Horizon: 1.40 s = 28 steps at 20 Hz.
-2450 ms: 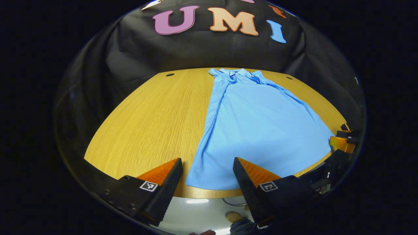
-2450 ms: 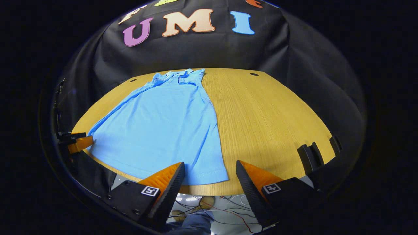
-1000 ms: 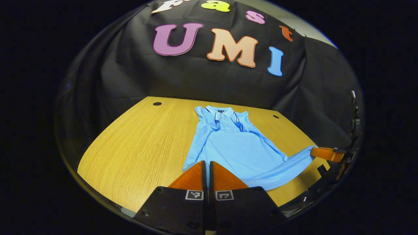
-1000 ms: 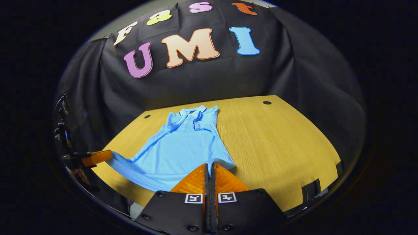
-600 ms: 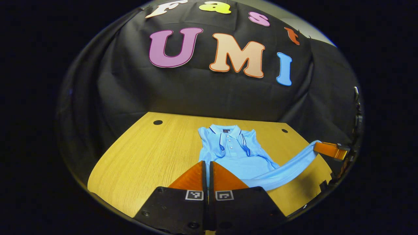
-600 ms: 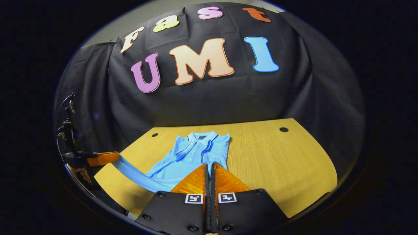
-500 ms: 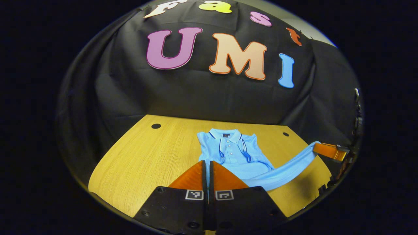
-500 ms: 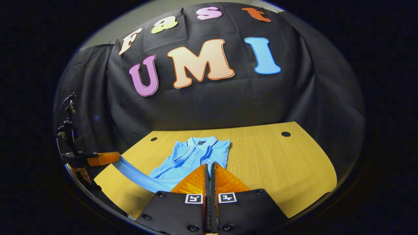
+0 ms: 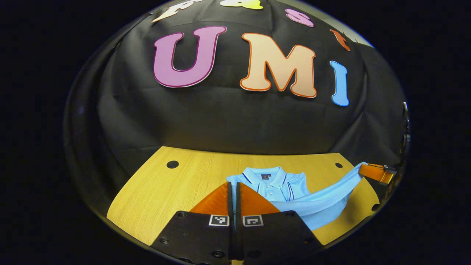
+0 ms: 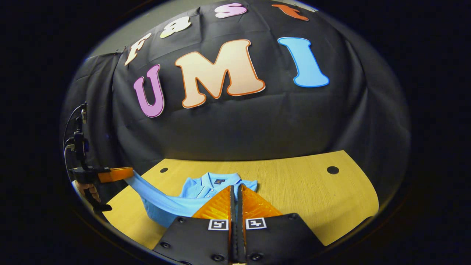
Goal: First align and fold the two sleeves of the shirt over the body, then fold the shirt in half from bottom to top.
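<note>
Where each gripper (image 9: 234,188) clamps, shirt (image 9: 316,200) hem.

The shirt (image 9: 294,200) is soft blue cloth. It looks smooth and not shiny, and it sags where it hangs in the air. Its collar (image 10: 213,181) is the same cloth, a bit thicker, with thin dark lines along the edge.

The table (image 10: 301,198) is light wood with fine lines running along it. Its top is smooth and only a little shiny.

The wall (image 9: 228,121) behind is dull black cloth with soft wrinkles.

The right gripper (image 10: 236,189) has fingers (image 10: 254,206) with a bumpy, ridged face, like hard plastic. The left gripper (image 9: 232,186) has a body of dull plastic.
</note>
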### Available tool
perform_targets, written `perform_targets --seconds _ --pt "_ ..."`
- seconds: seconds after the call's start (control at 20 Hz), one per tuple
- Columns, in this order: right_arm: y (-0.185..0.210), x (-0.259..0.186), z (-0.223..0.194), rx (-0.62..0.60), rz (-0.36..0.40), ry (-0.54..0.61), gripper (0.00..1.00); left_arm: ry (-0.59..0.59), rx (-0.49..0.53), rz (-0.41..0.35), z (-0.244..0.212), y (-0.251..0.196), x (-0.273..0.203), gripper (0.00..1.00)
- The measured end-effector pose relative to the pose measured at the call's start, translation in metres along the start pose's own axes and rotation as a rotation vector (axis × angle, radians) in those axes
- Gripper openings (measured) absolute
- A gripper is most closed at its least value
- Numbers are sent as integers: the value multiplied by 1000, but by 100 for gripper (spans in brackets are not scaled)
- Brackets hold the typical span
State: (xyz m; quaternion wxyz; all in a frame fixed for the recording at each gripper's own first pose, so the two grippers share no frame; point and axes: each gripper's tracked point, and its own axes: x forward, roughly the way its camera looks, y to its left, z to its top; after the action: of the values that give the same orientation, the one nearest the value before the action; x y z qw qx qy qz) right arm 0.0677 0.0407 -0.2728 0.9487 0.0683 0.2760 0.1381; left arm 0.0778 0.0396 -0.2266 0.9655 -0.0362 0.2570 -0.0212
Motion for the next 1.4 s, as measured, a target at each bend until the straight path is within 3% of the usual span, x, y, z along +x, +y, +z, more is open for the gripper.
perform_targets --seconds 0.5,0.6,0.7,0.75,0.8,0.9,1.0,1.2,1.4 --pt "-57 132 -71 11 -100 168 3 122 -24 83 -54 24 133 0" --pt "-66 141 -83 10 -130 189 9 144 1 104 -66 26 144 0" --pt "-63 143 -77 0 -133 169 54 163 -27 81 -72 16 145 5" --pt "-59 138 -71 -8 -124 145 77 155 -66 70 -68 11 141 13" --pt "-56 131 -59 -27 -125 117 100 132 -88 79 -61 12 134 40" --pt "-46 108 -29 -65 -130 37 99 57 -79 116 -37 19 117 94" --pt "-35 76 1 -88 -144 -51 99 -32 -40 129 -6 18 85 96" --pt "0 -21 53 -102 -157 -217 99 -212 30 86 52 -3 -4 95" --pt "30 -113 83 -104 -169 -331 98 -314 46 39 80 -21 -90 95"
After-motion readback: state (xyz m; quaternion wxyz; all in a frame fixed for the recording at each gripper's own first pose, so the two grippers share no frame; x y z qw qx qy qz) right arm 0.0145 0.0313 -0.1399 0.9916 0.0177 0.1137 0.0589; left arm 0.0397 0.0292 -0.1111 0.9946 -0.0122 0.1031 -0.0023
